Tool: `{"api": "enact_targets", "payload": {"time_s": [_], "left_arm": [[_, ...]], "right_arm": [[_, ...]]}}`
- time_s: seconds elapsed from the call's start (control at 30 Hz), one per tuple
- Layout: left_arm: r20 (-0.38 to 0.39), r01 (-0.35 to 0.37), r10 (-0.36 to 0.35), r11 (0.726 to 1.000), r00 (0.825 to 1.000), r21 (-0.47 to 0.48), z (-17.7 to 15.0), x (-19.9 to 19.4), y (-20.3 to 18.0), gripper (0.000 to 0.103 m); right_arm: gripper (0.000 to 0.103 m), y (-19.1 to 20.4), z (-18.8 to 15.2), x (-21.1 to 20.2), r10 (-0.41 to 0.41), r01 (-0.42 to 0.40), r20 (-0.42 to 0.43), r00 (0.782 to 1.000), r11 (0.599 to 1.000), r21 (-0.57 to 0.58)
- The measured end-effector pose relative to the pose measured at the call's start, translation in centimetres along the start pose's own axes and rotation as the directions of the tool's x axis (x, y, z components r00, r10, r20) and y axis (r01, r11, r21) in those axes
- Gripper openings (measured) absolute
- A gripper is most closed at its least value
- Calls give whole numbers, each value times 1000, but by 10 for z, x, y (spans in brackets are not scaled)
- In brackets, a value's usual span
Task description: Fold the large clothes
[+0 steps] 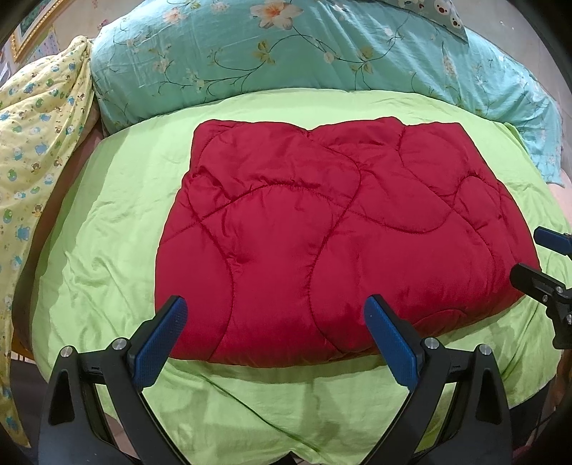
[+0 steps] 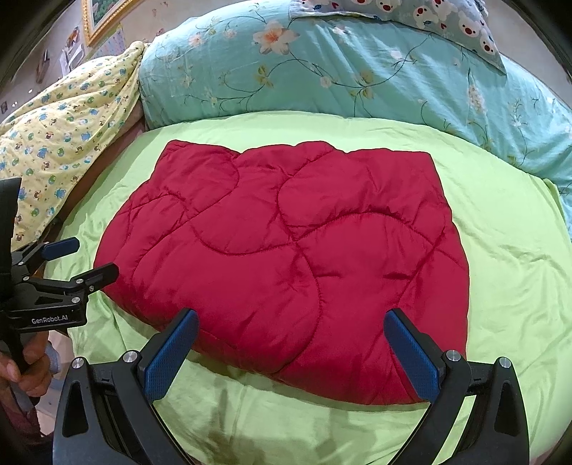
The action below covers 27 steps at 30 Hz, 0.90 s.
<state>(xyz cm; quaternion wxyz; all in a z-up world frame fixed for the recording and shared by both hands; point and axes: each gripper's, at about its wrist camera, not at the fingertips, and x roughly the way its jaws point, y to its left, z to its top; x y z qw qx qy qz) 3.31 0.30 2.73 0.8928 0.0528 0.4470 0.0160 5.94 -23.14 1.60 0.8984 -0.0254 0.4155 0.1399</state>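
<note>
A red quilted padded garment (image 1: pixel 321 232) lies folded into a thick rectangle on the lime green bedsheet (image 1: pixel 107 221); it also shows in the right wrist view (image 2: pixel 286 257). My left gripper (image 1: pixel 275 304) is open and empty, hovering over the garment's near edge. My right gripper (image 2: pixel 291 318) is open and empty above the garment's near right part. The right gripper shows at the right edge of the left wrist view (image 1: pixel 532 250), open. The left gripper shows at the left of the right wrist view (image 2: pixel 93 257), open beside the garment's left edge.
A teal floral duvet (image 1: pixel 286 53) is piled along the back of the bed. A yellow printed blanket (image 1: pixel 39 125) lies at the left. A bear-print pillow (image 2: pixel 429 14) sits at the back right. The green sheet (image 2: pixel 518 268) surrounds the garment.
</note>
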Motion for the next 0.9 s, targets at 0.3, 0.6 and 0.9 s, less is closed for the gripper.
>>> {"api": "enact_targets", "payload": {"time_s": [0.3,0.6,0.9], "left_arm": [[-6,2,-2,1000,1000,-3,0,5,1,100],[-5,4,-4,1000,1000,-10,1,8,5,100],[8,22,-22,1000,1000,-21,0,6,8,100]], "right_arm": [[103,-5,0,5,-5,5,-5,1000,1000,8],[103,-11,-1,9,-10,10,-13,1000,1000,19],[103,-10,1,14,6,-6,-18,1000,1000,20]]}}
